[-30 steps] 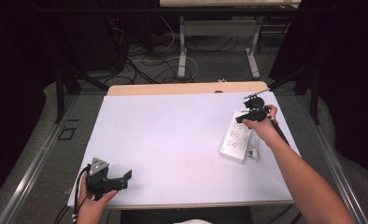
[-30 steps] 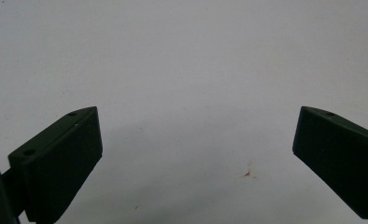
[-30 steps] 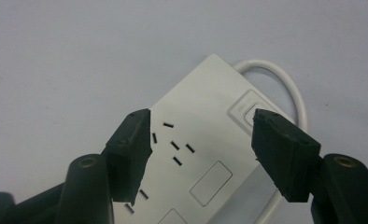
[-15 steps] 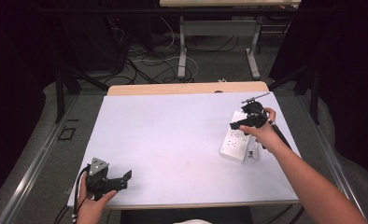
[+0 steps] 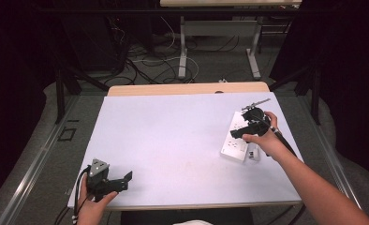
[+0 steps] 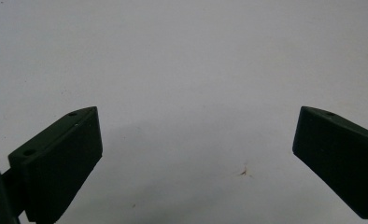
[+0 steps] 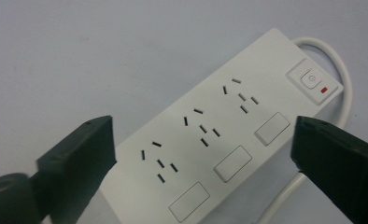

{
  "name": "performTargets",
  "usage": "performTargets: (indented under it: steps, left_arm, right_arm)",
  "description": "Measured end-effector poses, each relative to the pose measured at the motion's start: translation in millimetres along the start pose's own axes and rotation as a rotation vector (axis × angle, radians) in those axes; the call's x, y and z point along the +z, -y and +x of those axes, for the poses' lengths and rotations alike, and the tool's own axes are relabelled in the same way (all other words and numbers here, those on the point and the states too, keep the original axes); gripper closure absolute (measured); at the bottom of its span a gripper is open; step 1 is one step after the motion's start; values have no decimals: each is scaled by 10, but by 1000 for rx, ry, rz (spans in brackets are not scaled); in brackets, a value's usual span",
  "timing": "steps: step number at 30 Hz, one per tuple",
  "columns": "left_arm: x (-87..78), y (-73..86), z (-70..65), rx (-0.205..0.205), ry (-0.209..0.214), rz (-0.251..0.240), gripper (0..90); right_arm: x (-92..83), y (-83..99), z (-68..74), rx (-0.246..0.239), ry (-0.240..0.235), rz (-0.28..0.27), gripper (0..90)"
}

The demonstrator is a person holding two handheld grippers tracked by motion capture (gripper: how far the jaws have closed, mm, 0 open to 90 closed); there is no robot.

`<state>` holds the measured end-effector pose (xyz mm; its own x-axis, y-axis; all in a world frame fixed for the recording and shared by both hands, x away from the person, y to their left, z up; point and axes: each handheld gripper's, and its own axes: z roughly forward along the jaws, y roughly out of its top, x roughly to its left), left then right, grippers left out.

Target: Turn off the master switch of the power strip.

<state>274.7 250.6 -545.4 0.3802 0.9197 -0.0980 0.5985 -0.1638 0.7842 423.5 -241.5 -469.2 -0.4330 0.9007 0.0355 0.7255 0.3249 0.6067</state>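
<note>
A white power strip [image 5: 237,138] lies flat on the right-hand portion of the pale counter [image 5: 173,140], its long axis running diagonally from the near side toward the far right edge. In the right claw view the power strip [image 7: 219,135] presents three socket groups in a row, each with a rectangular white rocker beside it. A master switch with a red indicator [image 7: 314,83] sits at the far end of the housing. A white cable [image 7: 334,60] leaves that end, loops round the side of the strip and runs back along its edge toward the camera.

The right claw [image 5: 248,127] is held in the person's right hand [image 5: 263,138] directly over the strip, at its far half. The right claw [image 7: 203,154] is released: its two black jaws stand wide apart, one on each side of the housing, with the strip lying between and below them. Contact between jaws and strip cannot be determined from the pictures.

The left claw [image 5: 119,180] rests at the near left corner of the counter, well apart from the strip, gripped by the person's left hand [image 5: 93,201]. A grey three-cornered plate [image 5: 99,167] is mounted on top of it. The left claw [image 6: 196,154] is likewise released, jaws spread wide, with bare counter surface [image 6: 187,70] between them. A small brown mark [image 6: 243,171] is visible on that surface.
</note>
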Motion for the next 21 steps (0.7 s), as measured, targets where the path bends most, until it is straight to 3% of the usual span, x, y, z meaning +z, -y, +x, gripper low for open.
performTargets:
  steps: [6, 21]
  left_arm:
    - [-11, 8, 3, -4, -3, -5, 15]
    - [-13, 14, 4, -10, -1, -3, 15]
  right_arm:
    - [1, 121, 28, -29, 23, -4, 0]
    - [-90, 449, 117, -42, 1, -59, 0]
